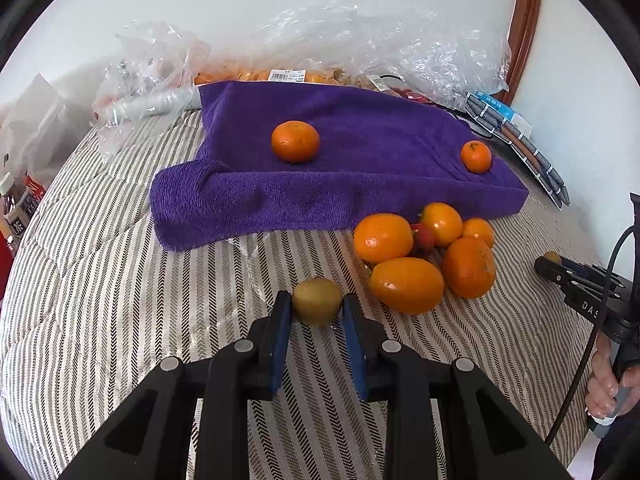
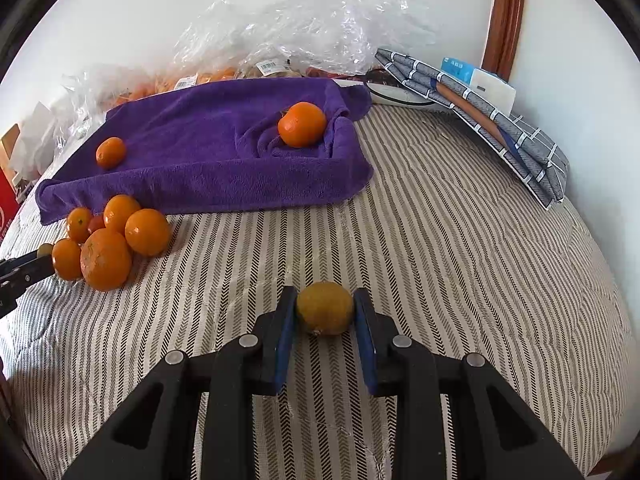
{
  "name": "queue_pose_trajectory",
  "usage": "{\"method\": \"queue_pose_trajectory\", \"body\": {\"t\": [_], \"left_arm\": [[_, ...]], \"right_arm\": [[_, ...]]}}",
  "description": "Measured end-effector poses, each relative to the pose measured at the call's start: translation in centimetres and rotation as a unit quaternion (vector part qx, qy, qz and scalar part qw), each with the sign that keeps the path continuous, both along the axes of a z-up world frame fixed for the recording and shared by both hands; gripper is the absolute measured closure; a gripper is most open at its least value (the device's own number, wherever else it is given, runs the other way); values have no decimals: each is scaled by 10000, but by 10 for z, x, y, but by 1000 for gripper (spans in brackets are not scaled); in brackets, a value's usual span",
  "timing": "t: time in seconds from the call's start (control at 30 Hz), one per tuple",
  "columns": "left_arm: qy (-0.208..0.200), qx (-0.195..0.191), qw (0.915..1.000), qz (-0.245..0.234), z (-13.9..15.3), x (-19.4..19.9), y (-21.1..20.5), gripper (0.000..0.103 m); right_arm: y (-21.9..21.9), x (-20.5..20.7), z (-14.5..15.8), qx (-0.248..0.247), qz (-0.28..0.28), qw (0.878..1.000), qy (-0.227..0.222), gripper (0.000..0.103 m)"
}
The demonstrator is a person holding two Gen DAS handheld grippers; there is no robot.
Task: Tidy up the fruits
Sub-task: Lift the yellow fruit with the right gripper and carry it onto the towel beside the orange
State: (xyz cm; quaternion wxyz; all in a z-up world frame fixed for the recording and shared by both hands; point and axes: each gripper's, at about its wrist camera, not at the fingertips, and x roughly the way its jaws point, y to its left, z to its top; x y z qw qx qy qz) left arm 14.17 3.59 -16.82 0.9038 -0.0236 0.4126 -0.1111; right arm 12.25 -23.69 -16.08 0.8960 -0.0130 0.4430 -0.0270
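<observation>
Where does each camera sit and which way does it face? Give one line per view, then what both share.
Left wrist: sits on the left gripper, looking forward along its fingers, which clamp a kiwi; the right gripper and the hand holding it show at the right edge.
Right wrist: sits on the right gripper, whose fingers clamp a second kiwi; the left gripper shows at the left edge.
Shared: the purple towel carrying two oranges, and the orange pile on the striped bedcover.
</observation>
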Motion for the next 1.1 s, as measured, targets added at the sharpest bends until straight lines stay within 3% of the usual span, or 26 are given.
{"method": "queue_pose_trajectory", "body": {"t": [0.13, 0.23, 0.5, 0.7, 0.9, 1.1], "left_arm": [[31, 20, 9999, 128, 3, -1, -1, 78], [4, -315, 9995, 50, 19, -2, 4, 78], [-624, 57, 9976, 278, 68, 19, 9, 78], [-592, 69, 9973, 434, 71, 52, 14, 78], [-515, 176, 9974, 467, 62, 86, 11, 78], [-614, 9, 9974, 382, 52, 93, 13, 78]], "right_arm": [[-2, -1, 3, 161, 75, 9998, -36, 75], [-2, -1, 7, 206, 38, 9998, -32, 75], [7, 25, 47, 171, 144, 9988, -425, 75], [13, 57, 61, 319, 188, 9974, -613, 75], [21, 87, 49, 248, 249, 9975, -611, 75], [16, 101, 35, 525, 226, 9966, -589, 75]]}}
